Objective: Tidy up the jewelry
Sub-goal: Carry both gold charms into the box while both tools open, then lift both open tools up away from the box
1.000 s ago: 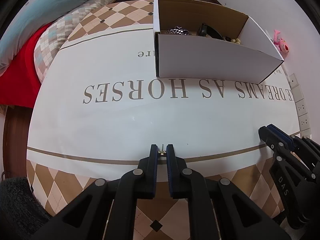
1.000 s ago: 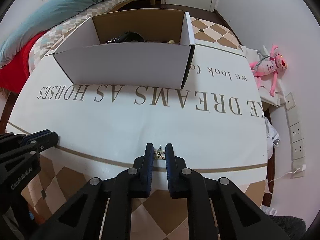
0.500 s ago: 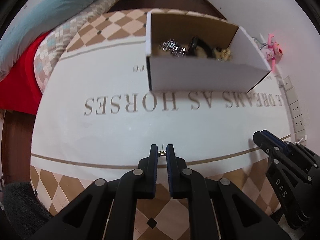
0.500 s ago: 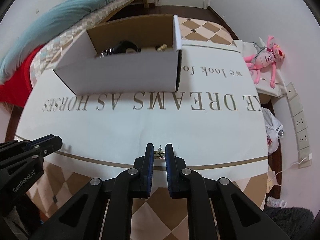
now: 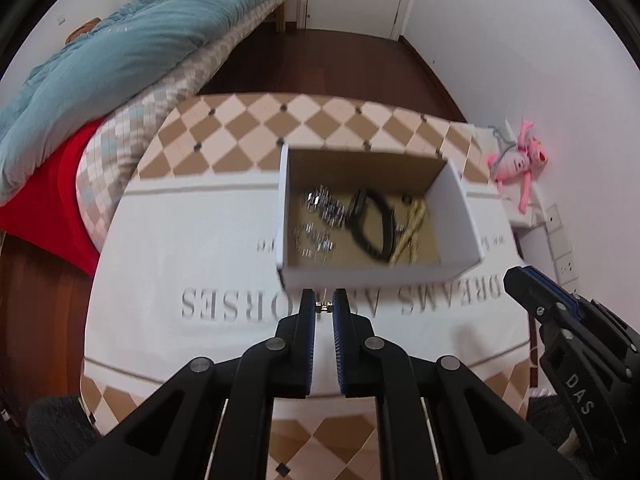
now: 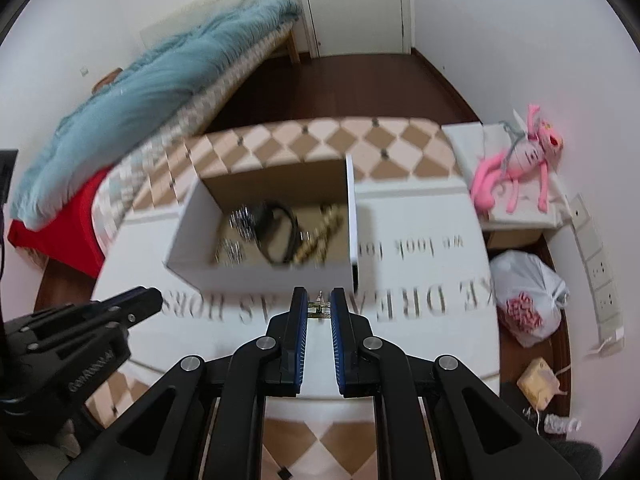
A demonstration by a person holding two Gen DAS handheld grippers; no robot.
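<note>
The left gripper [image 5: 324, 307] points down over the bench [image 5: 208, 248], its fingers [image 5: 306, 320] closed on a small gold-coloured piece of jewelry [image 5: 323, 306] pinched at the tips. Beyond the tips stands an open white cardboard box [image 5: 460, 216] on the bench's white cloth with printed lettering. Inside the box lie silver pieces [image 5: 320, 216], a black strap-like item [image 5: 376, 224] and a gold-coloured chain [image 5: 412, 228]; detail is blurred. The right gripper [image 5: 516, 280] enters from the right edge, clear of the box. A bed [image 5: 120, 80] with a blue blanket lies at upper left. A pink plush toy [image 5: 516, 164] sits at right near the wall.
</note>
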